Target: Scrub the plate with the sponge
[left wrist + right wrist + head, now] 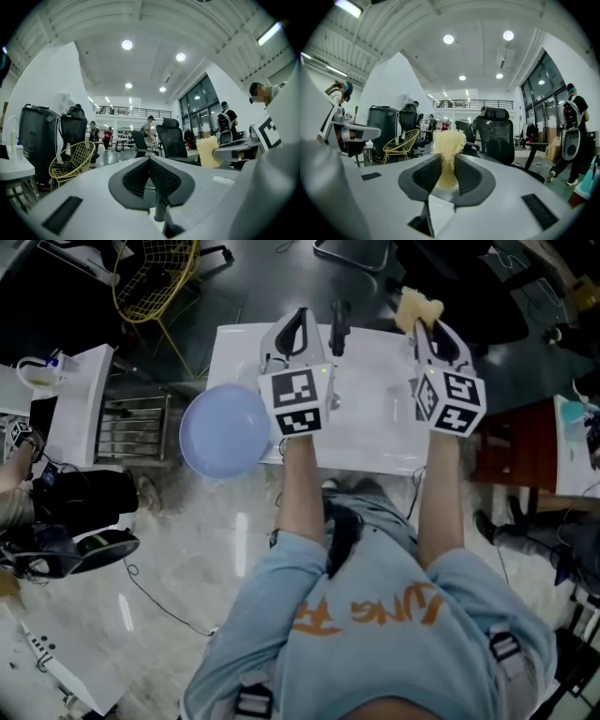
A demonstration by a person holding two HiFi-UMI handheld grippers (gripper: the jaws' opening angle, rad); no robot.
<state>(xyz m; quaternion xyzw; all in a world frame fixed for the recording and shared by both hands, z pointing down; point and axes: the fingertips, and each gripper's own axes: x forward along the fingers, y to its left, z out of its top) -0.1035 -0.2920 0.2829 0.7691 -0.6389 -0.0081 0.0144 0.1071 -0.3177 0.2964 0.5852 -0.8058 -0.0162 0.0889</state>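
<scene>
Where right gripper (448,160) fingers (423,176) clamp the sponge (449,138), its base is hidden.

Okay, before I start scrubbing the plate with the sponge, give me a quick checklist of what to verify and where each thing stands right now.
1. Sponge gripped by the right gripper: ok, jaws are closed on it.
2. Plate steadied by the left gripper: not ok, jaws are together with nothing between them.
3. Plate fully supported by the table: cannot tell, it overlaps the table's left edge.
4. Sponge touching the plate: not ok, they are apart, with the sponge off to the right.
5. Plate's face free: ok, nothing lies on it.
</scene>
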